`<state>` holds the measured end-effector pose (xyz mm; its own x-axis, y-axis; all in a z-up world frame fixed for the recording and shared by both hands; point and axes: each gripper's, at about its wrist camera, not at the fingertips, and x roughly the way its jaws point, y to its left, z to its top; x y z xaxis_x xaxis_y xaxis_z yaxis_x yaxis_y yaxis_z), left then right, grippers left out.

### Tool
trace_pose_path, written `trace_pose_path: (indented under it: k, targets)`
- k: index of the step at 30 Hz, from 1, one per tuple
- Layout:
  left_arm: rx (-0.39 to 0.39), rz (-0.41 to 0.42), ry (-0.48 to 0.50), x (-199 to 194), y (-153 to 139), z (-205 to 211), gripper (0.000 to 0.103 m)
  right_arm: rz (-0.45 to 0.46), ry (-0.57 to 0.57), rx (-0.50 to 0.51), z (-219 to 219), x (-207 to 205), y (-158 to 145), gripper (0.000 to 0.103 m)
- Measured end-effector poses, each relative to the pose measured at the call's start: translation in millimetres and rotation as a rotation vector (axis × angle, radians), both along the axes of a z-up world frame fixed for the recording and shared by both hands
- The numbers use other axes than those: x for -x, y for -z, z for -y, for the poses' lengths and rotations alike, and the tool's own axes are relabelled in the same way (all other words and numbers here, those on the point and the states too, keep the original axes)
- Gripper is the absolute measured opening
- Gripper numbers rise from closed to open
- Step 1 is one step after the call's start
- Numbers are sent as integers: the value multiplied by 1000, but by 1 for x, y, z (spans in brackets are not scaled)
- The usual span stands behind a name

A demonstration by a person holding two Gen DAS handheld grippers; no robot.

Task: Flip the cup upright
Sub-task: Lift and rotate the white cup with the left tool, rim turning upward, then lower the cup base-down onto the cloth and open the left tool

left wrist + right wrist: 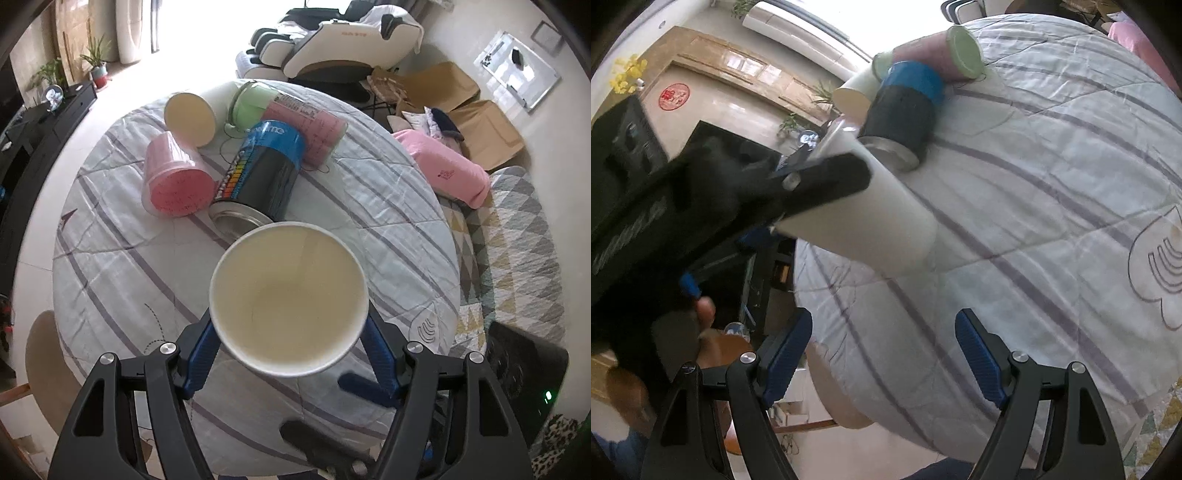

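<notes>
My left gripper is shut on a white paper cup; its open mouth faces the camera and its blue fingers press its sides. In the right wrist view the same cup is held by the left gripper's black finger, base down, just above or touching the striped cloth. My right gripper is open and empty, over the table's near edge.
The round table has a striped cloth. At its far side lie several tipped cups: a blue-black tin, two pink cups, a green one, a white one. A sofa stands to the right.
</notes>
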<state>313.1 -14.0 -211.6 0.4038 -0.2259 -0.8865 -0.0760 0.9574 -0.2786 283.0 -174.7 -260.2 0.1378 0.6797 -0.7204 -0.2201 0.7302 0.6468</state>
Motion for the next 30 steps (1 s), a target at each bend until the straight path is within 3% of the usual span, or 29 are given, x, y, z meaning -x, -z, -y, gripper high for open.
trace_pose_path:
  k: [8,14,23,30]
  targets:
    - [-20,-67,23,-1,21,7,72,-7,3,80,-9,-13,18,81]
    - [-10,-93,14,6,20,6,83,-5,-7,113,-11,-9,18,81]
    - [-24,-20,27,54,-18,-12,86,47,32,201,1,18,-11,81]
    - [-129,104,40,117,-74,-25,95,125,108,283,3,66,-57,81]
